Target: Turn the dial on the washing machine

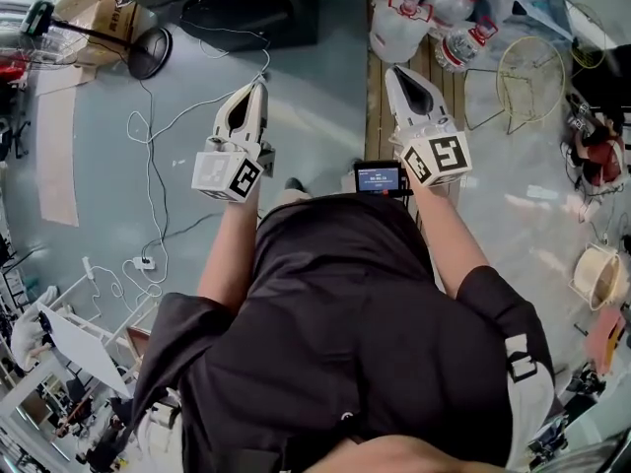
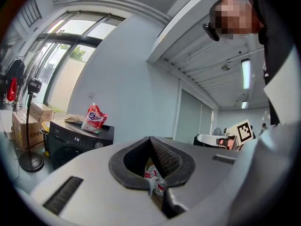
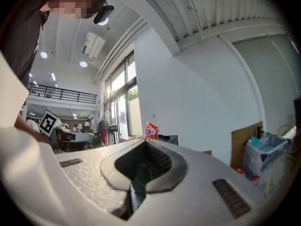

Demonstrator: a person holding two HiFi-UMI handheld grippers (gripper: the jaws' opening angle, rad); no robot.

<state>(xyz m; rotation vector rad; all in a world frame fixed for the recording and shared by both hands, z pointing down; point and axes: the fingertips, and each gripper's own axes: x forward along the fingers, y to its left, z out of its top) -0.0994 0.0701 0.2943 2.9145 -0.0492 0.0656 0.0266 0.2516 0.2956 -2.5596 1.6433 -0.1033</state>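
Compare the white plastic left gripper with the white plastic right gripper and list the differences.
In the head view, the white plastic left gripper is over grey floor, tips slanting right; the white plastic right gripper is over wooden planks, tips slanting left. The left gripper view shows the black washing machine large; the right gripper view shows it small. Both are shut and empty.

There's the washing machine, a black front-loader standing upright on the grey floor, its back to the pale wall at the floor's far edge. A control strip runs across the top of its front, and a small display is lit with white digits. Just right of it sits the dial, a small round silvery knob, too small to read its setting. From above, the dark round door faces this way.
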